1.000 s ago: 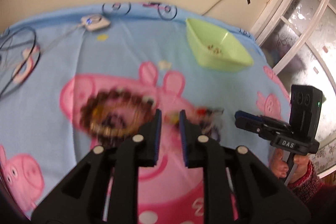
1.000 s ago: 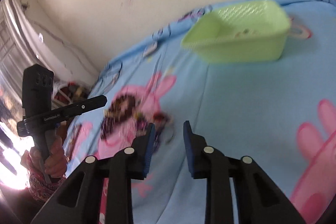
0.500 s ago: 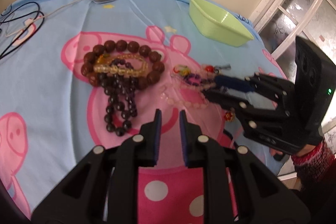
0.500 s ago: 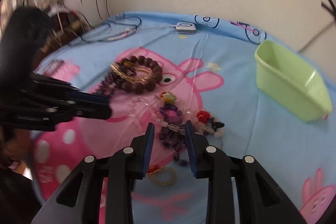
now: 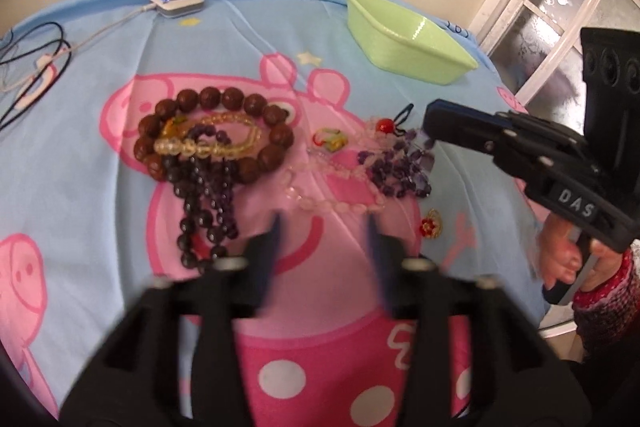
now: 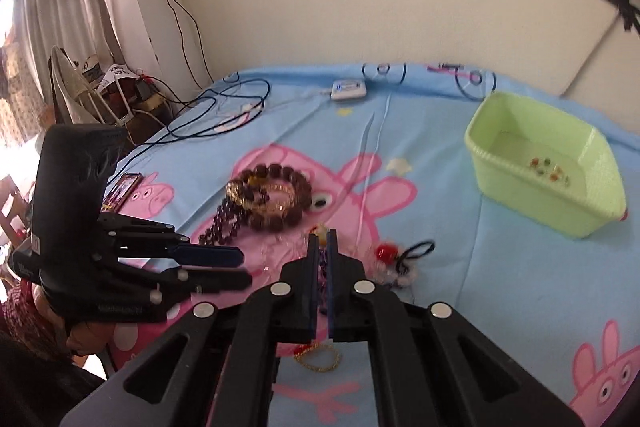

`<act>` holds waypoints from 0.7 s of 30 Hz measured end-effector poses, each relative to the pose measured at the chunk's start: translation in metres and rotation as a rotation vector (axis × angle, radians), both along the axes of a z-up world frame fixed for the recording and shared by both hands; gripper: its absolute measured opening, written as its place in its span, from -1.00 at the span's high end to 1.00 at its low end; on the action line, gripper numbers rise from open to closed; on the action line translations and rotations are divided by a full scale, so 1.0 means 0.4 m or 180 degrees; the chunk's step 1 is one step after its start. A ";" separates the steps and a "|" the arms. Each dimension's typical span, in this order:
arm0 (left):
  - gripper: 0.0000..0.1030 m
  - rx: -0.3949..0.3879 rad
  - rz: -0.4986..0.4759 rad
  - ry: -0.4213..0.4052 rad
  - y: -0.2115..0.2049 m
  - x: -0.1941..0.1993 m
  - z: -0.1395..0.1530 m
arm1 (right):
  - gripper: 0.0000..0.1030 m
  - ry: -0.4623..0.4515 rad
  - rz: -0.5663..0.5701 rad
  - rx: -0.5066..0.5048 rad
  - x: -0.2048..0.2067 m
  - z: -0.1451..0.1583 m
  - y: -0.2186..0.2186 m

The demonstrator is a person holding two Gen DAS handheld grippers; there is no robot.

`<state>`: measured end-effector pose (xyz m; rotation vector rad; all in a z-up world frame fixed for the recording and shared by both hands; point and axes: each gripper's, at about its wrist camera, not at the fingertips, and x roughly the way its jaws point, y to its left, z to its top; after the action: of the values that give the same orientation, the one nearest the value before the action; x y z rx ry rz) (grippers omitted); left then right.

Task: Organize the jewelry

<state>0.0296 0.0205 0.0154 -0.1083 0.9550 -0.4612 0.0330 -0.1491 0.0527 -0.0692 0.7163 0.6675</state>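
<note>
Jewelry lies on a Peppa Pig cloth: a brown bead bracelet (image 5: pixel 216 131) with a yellow bead bracelet (image 5: pixel 208 139) and dark purple strands (image 5: pixel 204 203) on it, a pale pink bead strand (image 5: pixel 332 195), and a purple crystal bracelet (image 5: pixel 400 167). My left gripper (image 5: pixel 324 227) is open and empty, just short of the pink strand. My right gripper (image 6: pixel 323 239) is shut on the purple crystal bracelet (image 6: pixel 323 267), whose beads show between its fingers. In the left wrist view its tip (image 5: pixel 432 123) sits at the bracelet's far edge. A green basket (image 6: pixel 544 163) holds a few small beads.
A red bead with a black loop (image 6: pixel 404 253) lies right of my right gripper. A small gold ring with a red flower (image 5: pixel 430 229) lies near the front. A white charger (image 5: pixel 176 1) and cables (image 5: pixel 36 67) lie at the back left. A phone (image 6: pixel 122 191) lies at the left edge.
My left gripper's jaws have opened wide. My right gripper has closed onto the purple crystal bracelet. Both views have steadied over the jewelry.
</note>
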 end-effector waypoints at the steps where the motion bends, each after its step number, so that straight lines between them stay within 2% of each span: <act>1: -0.11 -0.0012 0.0014 -0.0019 -0.001 0.000 0.001 | 1.00 -0.0002 0.0006 0.0033 -0.001 0.005 -0.002; 5: -0.11 0.0007 -0.0033 -0.0056 -0.015 0.008 0.006 | 1.00 -0.0171 -0.0010 0.0174 -0.017 0.056 -0.009; 8: -0.11 0.0140 -0.0095 -0.0098 -0.039 0.015 0.000 | 1.00 -0.0236 -0.0021 0.0154 -0.013 0.078 -0.014; 10: -0.11 0.0218 -0.0083 -0.0062 -0.047 0.025 -0.017 | 1.00 -0.0154 -0.0015 0.0073 -0.002 0.058 -0.010; 12: -0.10 0.0245 -0.0079 -0.0149 -0.052 0.027 -0.021 | 1.00 0.0027 -0.0010 0.0061 0.012 0.023 -0.007; 13: 0.08 0.0289 -0.0068 -0.0184 -0.053 0.028 -0.021 | 1.00 0.0154 0.0007 0.0086 0.020 0.000 -0.006; 14: 0.40 0.0420 -0.0018 -0.0250 -0.057 0.030 -0.024 | 1.00 0.0251 0.0019 0.0106 0.027 -0.019 -0.005; 15: 0.48 0.0480 0.0021 -0.0297 -0.055 0.033 -0.025 | 1.00 0.0334 0.0032 0.0108 0.033 -0.035 -0.002; 17: 0.92 0.0350 0.0069 -0.0217 -0.034 0.049 -0.022 | 1.00 0.0407 0.0048 0.0027 0.038 -0.058 0.012; 19: 0.92 0.0344 0.0160 -0.0165 -0.008 0.063 -0.023 | 1.00 0.0372 0.0114 -0.0124 0.036 -0.071 0.034; 21: 0.92 0.0228 0.0205 -0.0107 0.019 0.067 -0.024 | 1.00 0.0338 0.0292 -0.0380 0.025 -0.083 0.069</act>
<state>0.0563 0.0282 0.0059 -0.0662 0.9313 -0.3680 0.0429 -0.1215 0.0195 -0.1782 0.8590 0.7196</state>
